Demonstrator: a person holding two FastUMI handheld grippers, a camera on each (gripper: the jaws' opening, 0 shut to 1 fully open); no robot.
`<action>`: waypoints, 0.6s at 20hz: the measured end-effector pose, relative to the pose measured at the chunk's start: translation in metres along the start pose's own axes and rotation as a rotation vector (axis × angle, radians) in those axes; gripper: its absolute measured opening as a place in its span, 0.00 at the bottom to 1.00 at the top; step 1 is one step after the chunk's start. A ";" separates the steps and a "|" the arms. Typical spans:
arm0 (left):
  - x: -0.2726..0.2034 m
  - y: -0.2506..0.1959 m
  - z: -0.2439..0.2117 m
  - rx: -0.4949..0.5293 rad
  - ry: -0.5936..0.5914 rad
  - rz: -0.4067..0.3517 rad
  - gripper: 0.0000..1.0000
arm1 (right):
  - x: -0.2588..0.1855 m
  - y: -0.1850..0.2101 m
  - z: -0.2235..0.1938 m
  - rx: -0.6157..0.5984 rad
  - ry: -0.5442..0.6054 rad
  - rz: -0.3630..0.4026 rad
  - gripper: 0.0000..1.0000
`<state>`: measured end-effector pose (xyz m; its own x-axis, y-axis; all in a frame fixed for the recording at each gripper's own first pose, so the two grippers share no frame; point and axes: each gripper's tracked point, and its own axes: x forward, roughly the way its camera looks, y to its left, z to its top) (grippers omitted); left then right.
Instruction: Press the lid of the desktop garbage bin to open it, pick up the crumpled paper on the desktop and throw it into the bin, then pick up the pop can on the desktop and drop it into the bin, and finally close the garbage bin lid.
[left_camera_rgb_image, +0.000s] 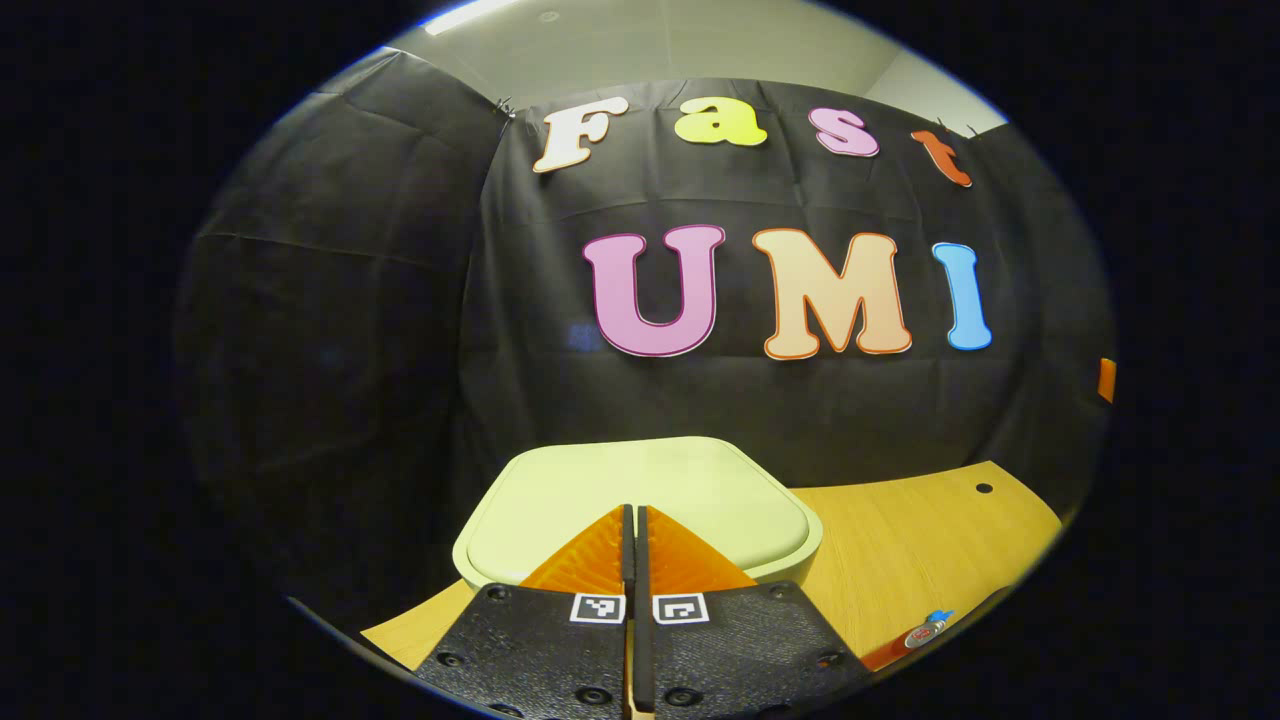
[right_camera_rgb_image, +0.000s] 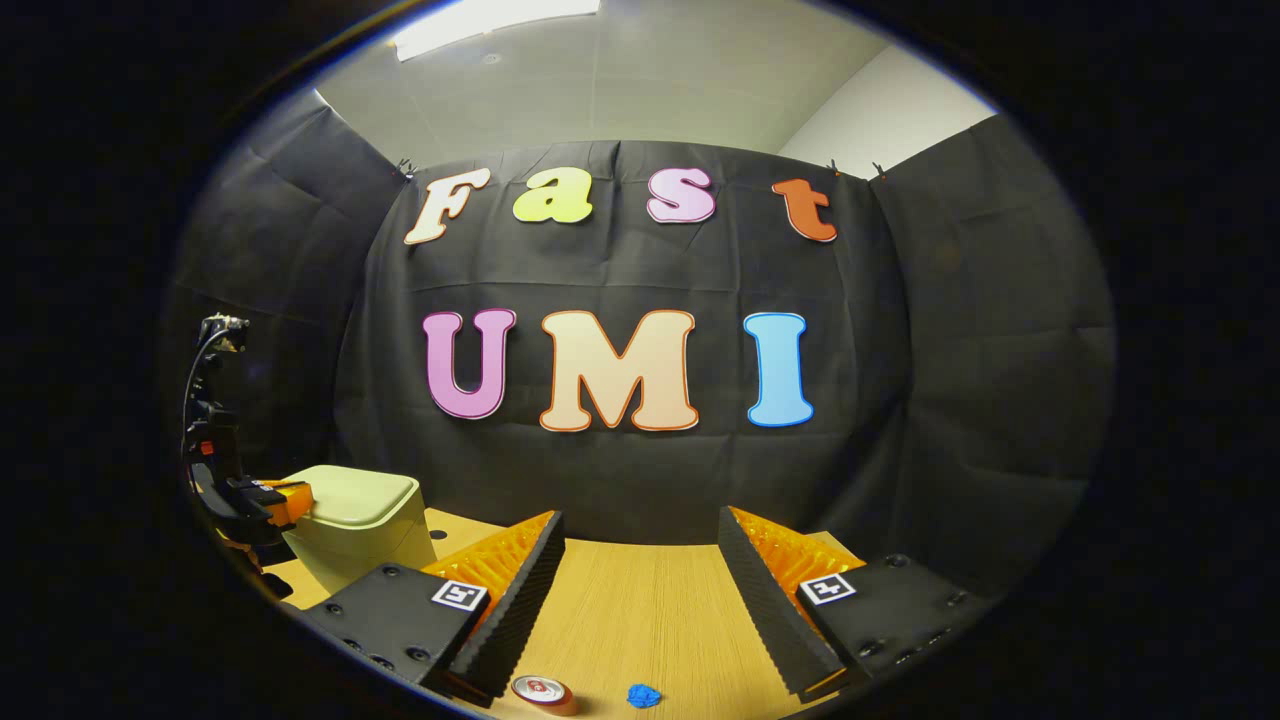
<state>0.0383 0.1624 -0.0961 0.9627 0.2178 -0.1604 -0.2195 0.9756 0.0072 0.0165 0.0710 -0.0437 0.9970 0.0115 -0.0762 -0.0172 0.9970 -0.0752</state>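
Left gripper pressed together, tips over bin lid, directly ahead; right gripper spread, well apart.

Each gripper has two black textured plastic finger mounts with round black screws and a small square black-and-white marker on each. The right gripper carries ribbed wedge-shaped fingers. The left gripper, seen from the side, has a black frame with a thin black cable looping above it.

Right gripper spread wide above the bench; pop can and blue crumpled paper at its near edge, left gripper over the bin lid at the far-left corner
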 end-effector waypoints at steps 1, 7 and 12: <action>0.003 -0.001 -0.001 -0.030 -0.007 -0.008 0.00 | 0.000 0.002 -0.002 -0.002 0.006 0.005 0.97; -0.004 -0.003 0.022 -0.012 -0.101 -0.011 0.00 | 0.003 -0.004 -0.025 0.028 0.075 0.044 0.96; -0.031 -0.024 0.070 -0.026 -0.245 -0.070 0.07 | 0.007 -0.021 -0.050 -0.009 0.124 0.063 0.98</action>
<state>0.0249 0.1338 -0.0225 0.9846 0.1530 0.0849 -0.1517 0.9882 -0.0211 0.0202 0.0463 -0.0921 0.9770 0.0636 -0.2037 -0.0805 0.9939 -0.0757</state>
